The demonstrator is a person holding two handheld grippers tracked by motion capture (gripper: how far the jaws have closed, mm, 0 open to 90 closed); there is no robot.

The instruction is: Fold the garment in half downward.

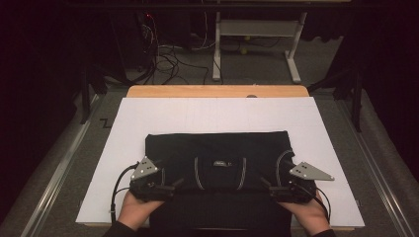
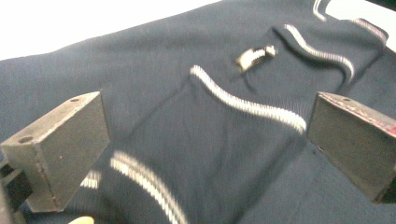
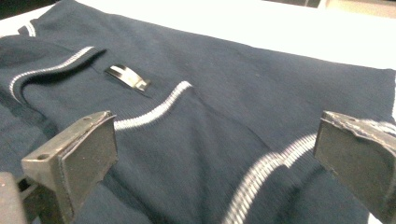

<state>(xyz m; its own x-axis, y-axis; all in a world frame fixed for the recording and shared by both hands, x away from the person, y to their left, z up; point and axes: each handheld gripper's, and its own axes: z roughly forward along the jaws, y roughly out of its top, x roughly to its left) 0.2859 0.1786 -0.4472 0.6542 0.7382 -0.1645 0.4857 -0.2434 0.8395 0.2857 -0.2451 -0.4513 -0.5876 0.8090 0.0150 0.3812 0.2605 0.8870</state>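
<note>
**Both tongs spread wide over the folded sweater**

A dark sweater [image 1: 217, 168] with pale stripes lies folded on the white sheet [image 1: 148, 113] covering the counter [image 1: 217, 91], near its front edge. The left hand [image 1: 133, 210] comes in from the bottom and holds the left tongs [image 1: 170, 186] low at the sweater's left side, pointing inward. The right hand [image 1: 311, 212] mirrors it, the right tongs [image 1: 267, 185] aimed inward from the right side. Each pair's jaws stand wide apart above the cloth, gripping nothing. A small label [image 1: 223, 163] sits at the sweater's middle.

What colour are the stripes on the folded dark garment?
White or pale grey stripes on a dark navy garment; the right gripper view shows them best.
</note>
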